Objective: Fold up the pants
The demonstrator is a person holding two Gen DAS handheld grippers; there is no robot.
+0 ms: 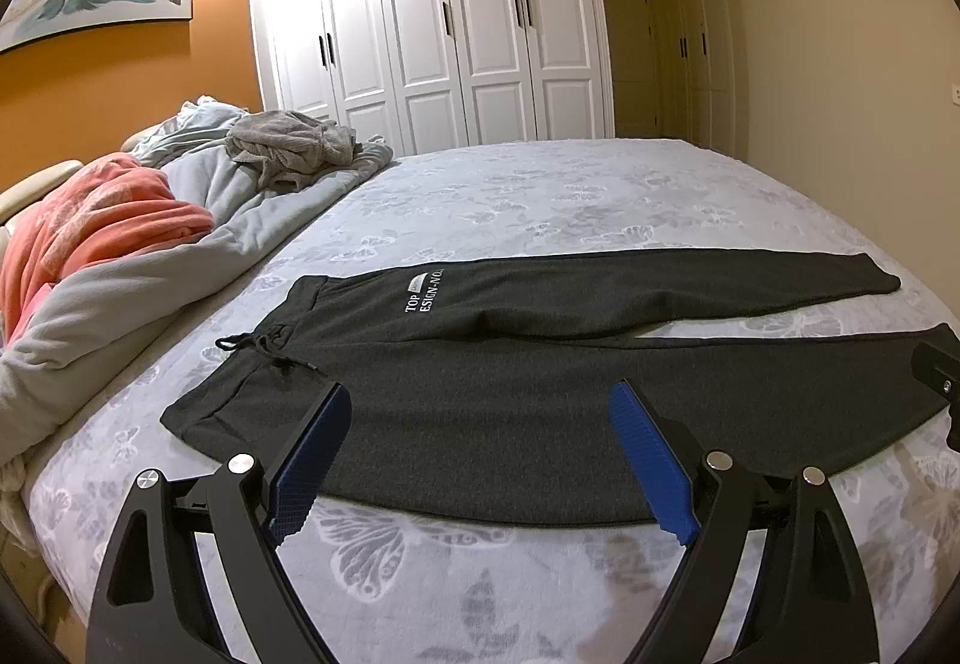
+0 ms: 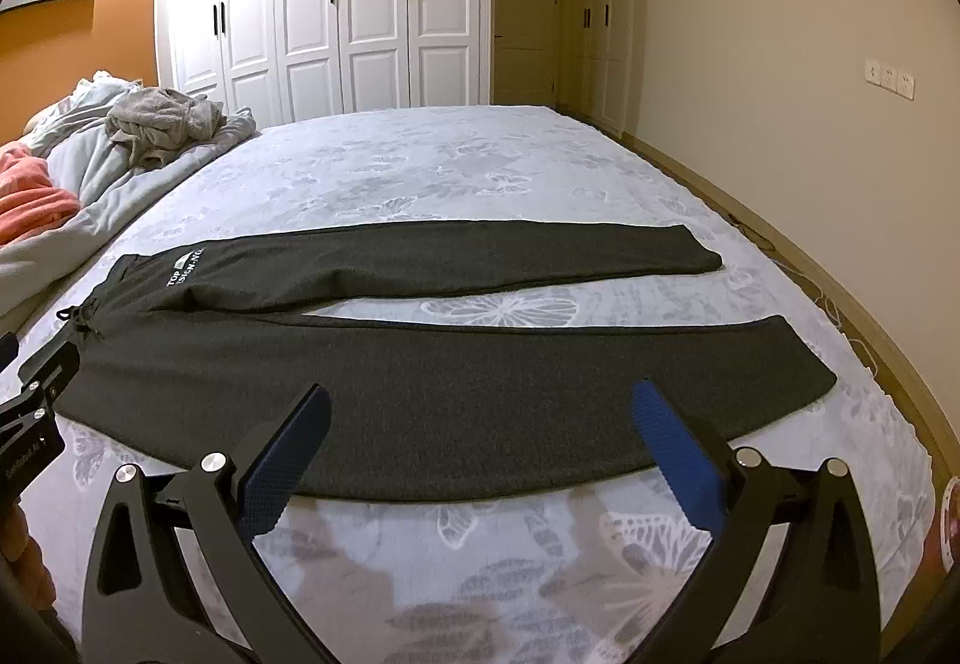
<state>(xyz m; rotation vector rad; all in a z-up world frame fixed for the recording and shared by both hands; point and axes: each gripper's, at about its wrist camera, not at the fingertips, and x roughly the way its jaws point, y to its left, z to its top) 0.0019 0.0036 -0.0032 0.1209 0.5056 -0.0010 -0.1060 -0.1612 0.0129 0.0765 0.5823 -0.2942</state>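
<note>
Dark grey pants [image 1: 510, 364] lie flat on the bed, waistband and drawstring at the left, both legs stretched to the right with a gap between them. White lettering sits near the waist. My left gripper [image 1: 480, 400] is open, its blue pads over the near edge of the pants by the hip. My right gripper [image 2: 480, 400] is open over the near leg [image 2: 480, 394]. Neither holds anything. Part of the left gripper shows at the left edge of the right wrist view.
The bed [image 1: 540, 196] has a grey butterfly-print cover. Piled grey bedding [image 1: 282, 154] and an orange blanket [image 1: 102, 220] lie at the left. White wardrobes [image 1: 432, 28] stand behind. A wall runs along the bed's right side.
</note>
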